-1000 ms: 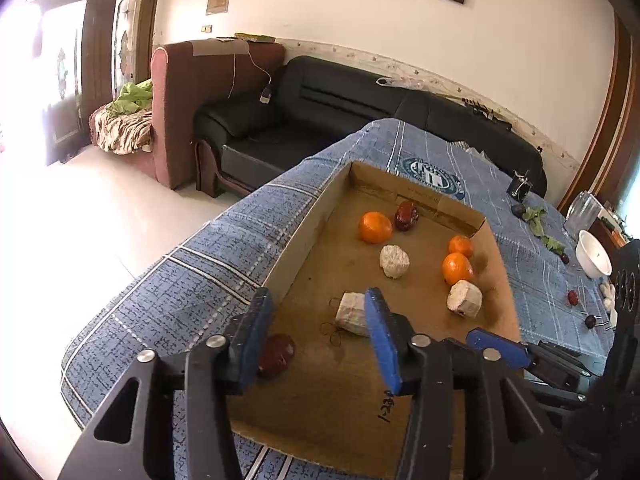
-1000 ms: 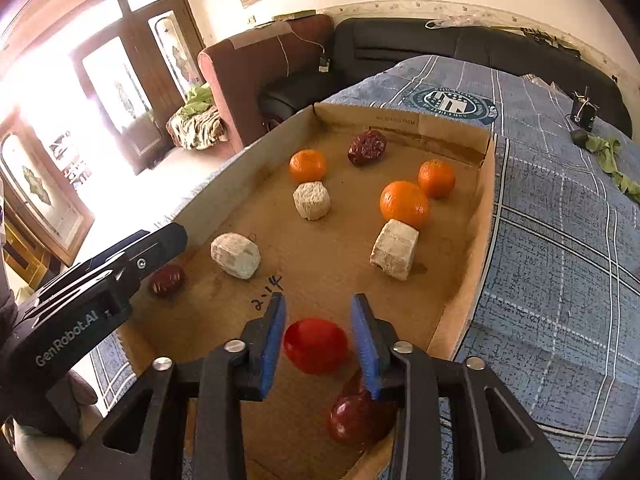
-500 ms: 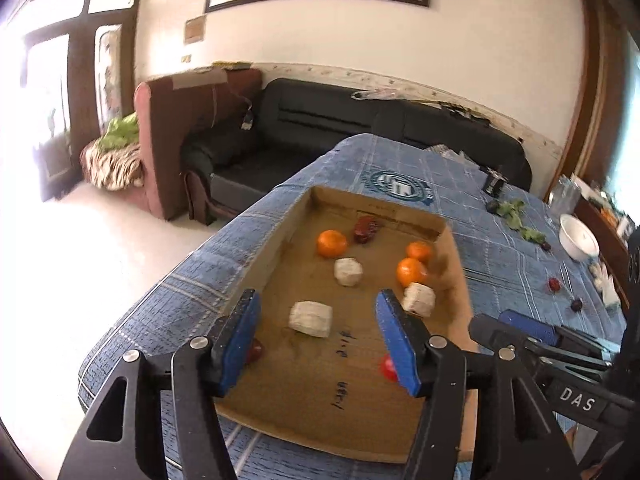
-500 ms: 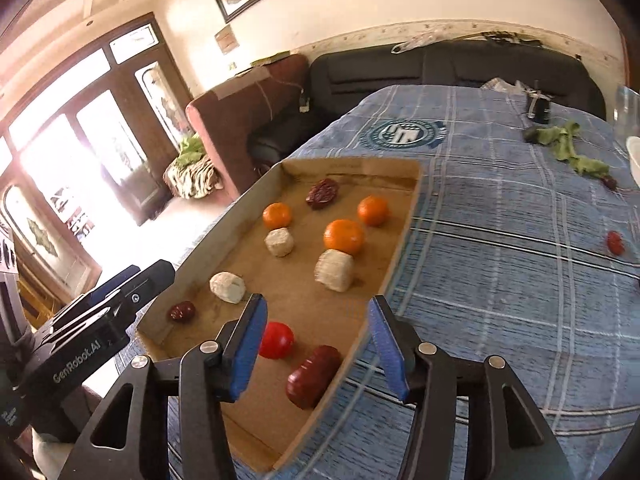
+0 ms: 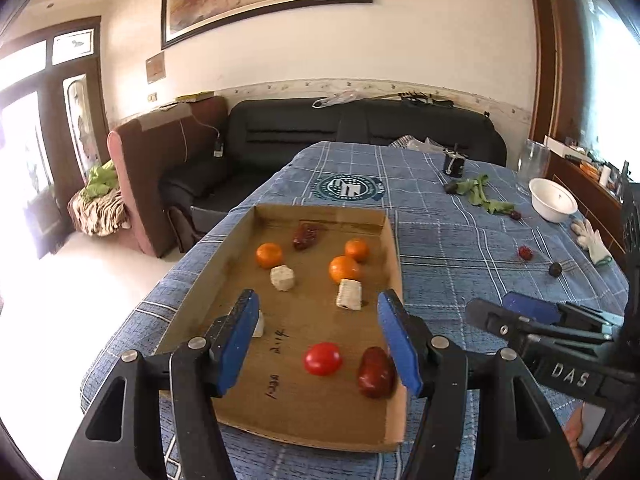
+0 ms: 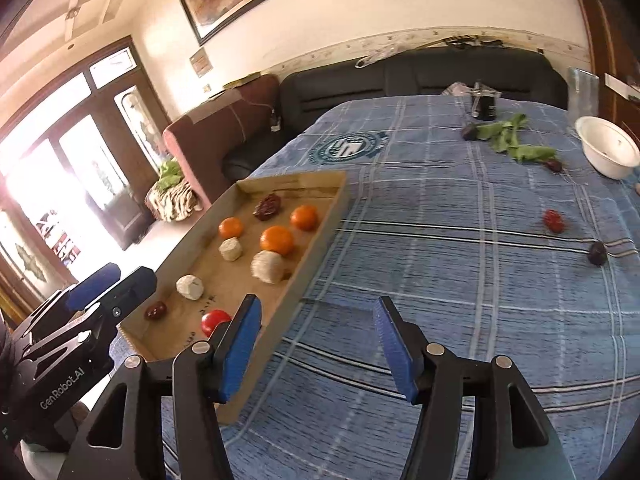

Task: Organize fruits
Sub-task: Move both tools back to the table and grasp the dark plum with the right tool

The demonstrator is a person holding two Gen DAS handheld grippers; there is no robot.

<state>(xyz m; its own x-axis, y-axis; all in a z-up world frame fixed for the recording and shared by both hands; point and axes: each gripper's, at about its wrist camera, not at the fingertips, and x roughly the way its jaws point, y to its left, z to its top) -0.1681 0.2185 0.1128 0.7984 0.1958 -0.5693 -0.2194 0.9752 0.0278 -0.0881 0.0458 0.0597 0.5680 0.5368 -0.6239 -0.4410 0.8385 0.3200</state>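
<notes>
Left tool (image 5: 320,338): blue fingers spread wide apart, nothing between them, held above the near end of the cardboard tray (image 5: 394,252). Right tool (image 6: 316,340): fingers likewise wide apart and empty, held over bare blue checked cloth (image 6: 440,240) just to the right of the tray's right wall.

Tray contents, near end: a red tomato (image 5: 322,358) and a dark red date (image 5: 375,372) side by side, the date close against the right wall. A white chunk (image 5: 258,323) sits partly hidden behind the left tool's left finger. In the right wrist view a small dark date (image 6: 155,310) lies near the left wall.

Mid tray: two more white chunks (image 5: 349,294) (image 5: 283,277), apart from each other, with bare cardboard between them and the near fruit.

Far end: three oranges (image 5: 344,269) (image 5: 269,255) (image 5: 356,249) and a wrinkled dark date (image 5: 305,236) near the far wall. The nearest orange touches or almost touches the white chunk in front of it.

Desk, right of the tray: a wide stretch of bare cloth, then a red fruit (image 6: 554,221) and a dark fruit (image 6: 597,253), well apart from the tray. Farther off lie green leaves (image 6: 516,146), a white bowl (image 6: 608,152) near the right edge, and a small black object (image 6: 484,106) at the far edge. A black sofa (image 5: 360,132) stands beyond the desk.
</notes>
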